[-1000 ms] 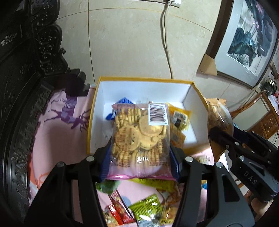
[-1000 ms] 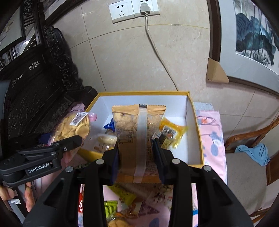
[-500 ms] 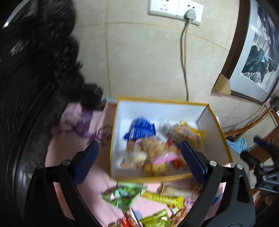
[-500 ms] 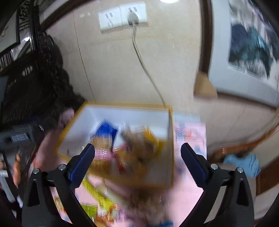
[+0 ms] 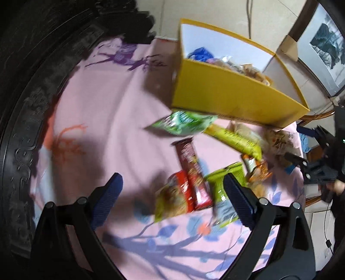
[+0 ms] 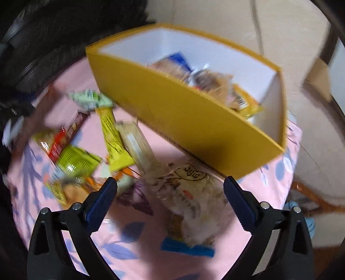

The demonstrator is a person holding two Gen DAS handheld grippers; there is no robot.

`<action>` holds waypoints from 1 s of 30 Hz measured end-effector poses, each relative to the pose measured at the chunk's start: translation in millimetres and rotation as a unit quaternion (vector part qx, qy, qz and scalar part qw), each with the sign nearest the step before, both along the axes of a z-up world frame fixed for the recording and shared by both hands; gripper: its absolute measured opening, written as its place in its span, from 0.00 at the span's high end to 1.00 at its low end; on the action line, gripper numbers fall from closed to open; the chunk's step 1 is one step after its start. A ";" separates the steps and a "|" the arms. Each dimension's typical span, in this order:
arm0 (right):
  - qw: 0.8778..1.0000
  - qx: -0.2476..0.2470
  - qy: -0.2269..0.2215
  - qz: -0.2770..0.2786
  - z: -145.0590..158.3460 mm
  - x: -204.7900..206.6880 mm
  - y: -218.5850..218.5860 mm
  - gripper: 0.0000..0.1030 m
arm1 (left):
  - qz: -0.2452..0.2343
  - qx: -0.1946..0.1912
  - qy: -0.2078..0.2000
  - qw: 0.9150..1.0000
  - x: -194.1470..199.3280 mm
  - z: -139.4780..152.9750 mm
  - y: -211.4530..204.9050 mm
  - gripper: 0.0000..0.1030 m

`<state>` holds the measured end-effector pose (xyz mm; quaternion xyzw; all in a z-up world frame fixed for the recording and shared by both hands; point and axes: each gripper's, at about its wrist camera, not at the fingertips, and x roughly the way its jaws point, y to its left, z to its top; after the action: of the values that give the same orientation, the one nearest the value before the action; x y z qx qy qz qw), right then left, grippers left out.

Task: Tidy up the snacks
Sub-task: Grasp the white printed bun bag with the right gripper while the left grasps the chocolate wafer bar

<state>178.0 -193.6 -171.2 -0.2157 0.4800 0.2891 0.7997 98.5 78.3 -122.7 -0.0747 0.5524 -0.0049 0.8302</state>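
Ahead of both pairs of fingers, pink cloth printed with blue leaves and purple branches (image 5: 103, 120) over the surface, backed by a beige tiled wall (image 6: 215, 19) and dark carved wooden furniture (image 5: 32, 64). Beyond the fingertips, open yellow cardboard box with white inside (image 5: 232, 97), snack packets heaped within, all smeared by blur. Between box and fingers, loose packets on the cloth: green foil bag (image 5: 183, 125), long yellow-green wrapper (image 5: 235, 140), dark red stick pack (image 5: 190, 168). Left gripper (image 5: 172, 189) spread wide, holding nothing. Right gripper (image 6: 170, 189) likewise wide apart, a clear crinkled snack bag (image 6: 189, 193) lying between its fingers, contact unclear. Print on wrappers unreadable.
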 end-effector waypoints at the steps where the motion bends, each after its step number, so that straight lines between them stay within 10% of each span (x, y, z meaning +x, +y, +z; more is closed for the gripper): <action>1: 1.000 -0.015 0.005 0.009 -7.6 3.9 2.1 0.03 | 0.005 0.000 0.001 1.000 -1.6 -0.3 3.2 0.07; 5: 0.998 -0.044 0.044 -0.002 -38.5 12.6 4.5 0.03 | 0.026 0.001 0.002 1.000 -5.3 1.4 16.9 0.07; 20: 0.974 0.132 0.092 -0.159 -40.8 0.1 -18.9 0.21 | 0.004 0.002 0.030 1.000 11.6 -18.1 3.1 0.07; 25: 0.968 0.120 0.081 -0.203 -42.7 4.9 -17.0 0.47 | -0.005 0.006 0.057 0.998 23.3 -48.6 -12.6 0.07; 30: 0.963 0.117 0.097 -0.222 -39.4 -24.7 -14.0 0.51 | -0.005 0.014 0.071 0.997 38.7 -73.0 -27.9 0.07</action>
<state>153.3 -207.6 -210.6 0.0208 0.5540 0.1779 0.8130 137.2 50.4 -195.7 -0.0602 0.6101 0.0040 0.7901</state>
